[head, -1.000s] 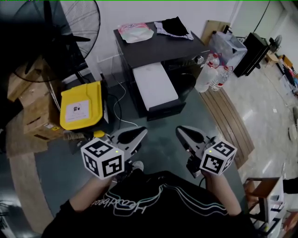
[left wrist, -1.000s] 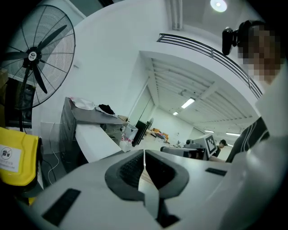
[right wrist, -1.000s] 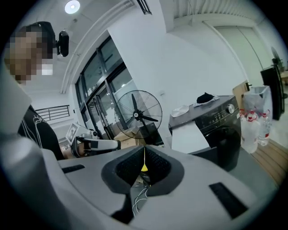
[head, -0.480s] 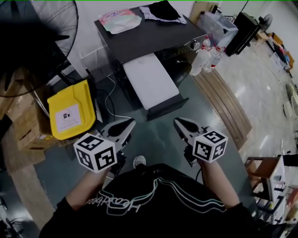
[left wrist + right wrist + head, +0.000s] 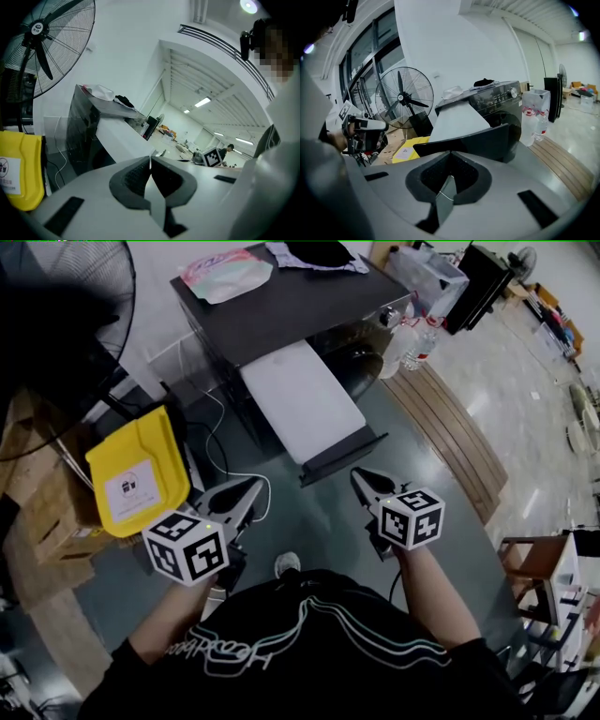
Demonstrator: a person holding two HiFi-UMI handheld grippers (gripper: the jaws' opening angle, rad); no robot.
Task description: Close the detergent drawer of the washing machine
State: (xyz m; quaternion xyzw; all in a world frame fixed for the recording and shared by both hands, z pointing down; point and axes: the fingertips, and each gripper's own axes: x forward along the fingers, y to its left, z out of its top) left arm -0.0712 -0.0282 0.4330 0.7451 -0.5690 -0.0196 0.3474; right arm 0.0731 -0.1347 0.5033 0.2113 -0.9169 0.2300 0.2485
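A dark washing machine (image 5: 291, 306) stands ahead of me. Its white detergent drawer (image 5: 300, 399) is pulled far out, ending in a dark front panel (image 5: 344, 454). My left gripper (image 5: 249, 487) is shut and empty, held short of the drawer and to its left. My right gripper (image 5: 362, 477) is also shut and empty, just below the panel's right end and apart from it. The left gripper view shows the left gripper (image 5: 150, 157) with the drawer (image 5: 123, 136) beyond its tip. In the right gripper view, the right gripper (image 5: 450, 153) points at the panel (image 5: 473, 139).
A yellow container (image 5: 136, 474) and cardboard boxes (image 5: 42, 512) sit at the left, beneath a large fan (image 5: 66, 306). Water bottles (image 5: 412, 338) and a wooden platform (image 5: 450, 432) lie at the right. A pink bag (image 5: 225, 266) and dark cloth (image 5: 319, 251) rest on the machine. A cable (image 5: 217, 442) trails on the floor.
The machine and drawer have slid up and left in the head view as I came closer. Both grippers stay shut, now nearer the drawer's front panel.
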